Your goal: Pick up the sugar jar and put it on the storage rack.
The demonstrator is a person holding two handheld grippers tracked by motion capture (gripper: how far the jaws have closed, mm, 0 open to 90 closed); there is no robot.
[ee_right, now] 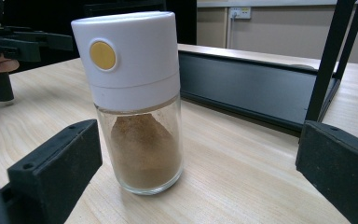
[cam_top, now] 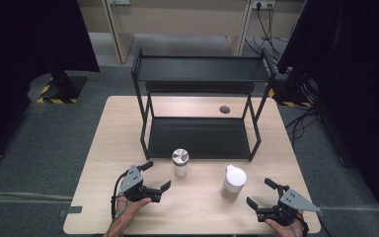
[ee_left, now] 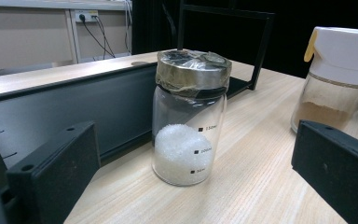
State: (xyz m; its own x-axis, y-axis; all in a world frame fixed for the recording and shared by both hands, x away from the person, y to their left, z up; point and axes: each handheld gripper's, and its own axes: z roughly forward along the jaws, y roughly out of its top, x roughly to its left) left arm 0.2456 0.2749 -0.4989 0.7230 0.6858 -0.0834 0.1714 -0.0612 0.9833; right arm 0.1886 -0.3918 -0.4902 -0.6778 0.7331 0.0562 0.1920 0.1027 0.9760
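The left tongs (cam_top: 157, 177) stand wide open over the desk (cam_top: 98, 197) with nothing between the jaws. In the left gripper view its two black jaws spread to either side, and the glass jar (ee_left: 189, 135) stands ahead of them, apart from both. That jar is upright on the desk, its metal lid (ee_left: 193, 69) wrapped in clear film. White granules fill roughly its lower third, heaped to one side against the glass, and printed level marks run up the wall.

The right tongs (cam_top: 261, 193) are likewise spread wide and empty, touching nothing. In the right gripper view the jaws frame the shaker jar (ee_right: 137, 107), which stands upright just ahead of them and clear of both. It has a tall white cap (ee_right: 126, 56) with a round yellow button on its side, and a clear glass body holding brown powder, heaped to well over half of the glass part.

From the high view both jars stand near the middle of the desk, the glass jar to the left of the shaker jar and well apart from it, just in front of the black two-tier rack (cam_top: 200, 69). Both rack shelves are bare.
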